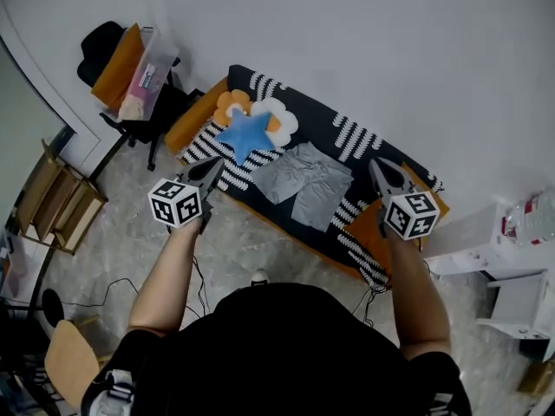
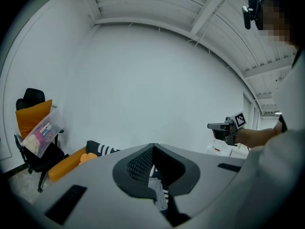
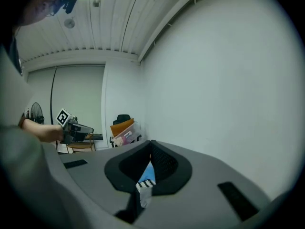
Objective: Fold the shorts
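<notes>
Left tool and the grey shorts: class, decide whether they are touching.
Apart. The head view shows the left tool, shut and empty, stopping short of the shorts, with a strip of the striped cover showing between them.

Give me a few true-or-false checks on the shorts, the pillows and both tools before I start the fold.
1. The grey shorts lie spread out on the black striped cover. True.
2. The left tool is shut on the shorts. False: its jaws are together with nothing in them, held off the shorts.
3. The right tool has its jaws together and holds nothing. True.
4. The blue star pillow lies on top of the shorts. False: it lies beside them on the cover.
5. The chair carries an orange cushion and a clear box. True.
</notes>
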`<state>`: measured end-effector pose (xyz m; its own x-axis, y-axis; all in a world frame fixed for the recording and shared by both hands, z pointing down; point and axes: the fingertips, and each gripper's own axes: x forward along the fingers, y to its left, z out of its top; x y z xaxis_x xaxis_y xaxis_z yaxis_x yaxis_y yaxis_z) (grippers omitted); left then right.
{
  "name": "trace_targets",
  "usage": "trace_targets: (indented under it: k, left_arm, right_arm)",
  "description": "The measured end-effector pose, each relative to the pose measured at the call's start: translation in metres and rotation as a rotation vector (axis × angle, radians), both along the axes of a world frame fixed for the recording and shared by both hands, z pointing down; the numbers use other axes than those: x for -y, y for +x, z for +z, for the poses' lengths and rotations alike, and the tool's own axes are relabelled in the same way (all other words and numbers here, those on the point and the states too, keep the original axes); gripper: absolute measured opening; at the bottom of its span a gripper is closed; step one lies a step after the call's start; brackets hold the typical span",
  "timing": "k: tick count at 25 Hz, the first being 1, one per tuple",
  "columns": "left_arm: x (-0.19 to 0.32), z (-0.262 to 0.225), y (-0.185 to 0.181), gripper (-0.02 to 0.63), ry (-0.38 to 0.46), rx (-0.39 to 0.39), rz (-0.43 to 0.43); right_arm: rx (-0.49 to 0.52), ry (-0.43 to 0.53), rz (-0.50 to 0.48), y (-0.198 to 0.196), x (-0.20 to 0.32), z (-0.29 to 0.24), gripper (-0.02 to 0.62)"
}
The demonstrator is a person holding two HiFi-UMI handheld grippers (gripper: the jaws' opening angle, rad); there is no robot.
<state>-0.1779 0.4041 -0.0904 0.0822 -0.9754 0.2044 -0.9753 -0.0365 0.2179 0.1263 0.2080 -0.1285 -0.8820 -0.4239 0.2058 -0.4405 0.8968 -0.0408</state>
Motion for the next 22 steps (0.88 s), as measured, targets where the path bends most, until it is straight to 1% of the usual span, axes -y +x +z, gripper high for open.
trace_targets:
  k: [6,11,18,22]
  left_arm:
    - [0.031,0.015,-0.043,0.015,-0.018,-0.012,0.046]
    - [0.049,0.025,-0.071,0.015,-0.024,-0.022,0.075]
    - [0.076,0.036,-0.083,0.015,-0.051,-0.021,0.102]
    - [0.1,0.037,-0.085,0.015,-0.064,-0.018,0.111]
  right_arm:
    - [-0.04,0.009,0.032,-0.043,0.021,0.011,0.008]
    - [-0.076,0.042,0.084,-0.063,0.038,0.018,0.008]
    - [-0.075,0.025,0.129,-0.07,0.064,0.028,0.009]
    - [-0.069,0.009,0.137,-0.073,0.085,0.033,0.009]
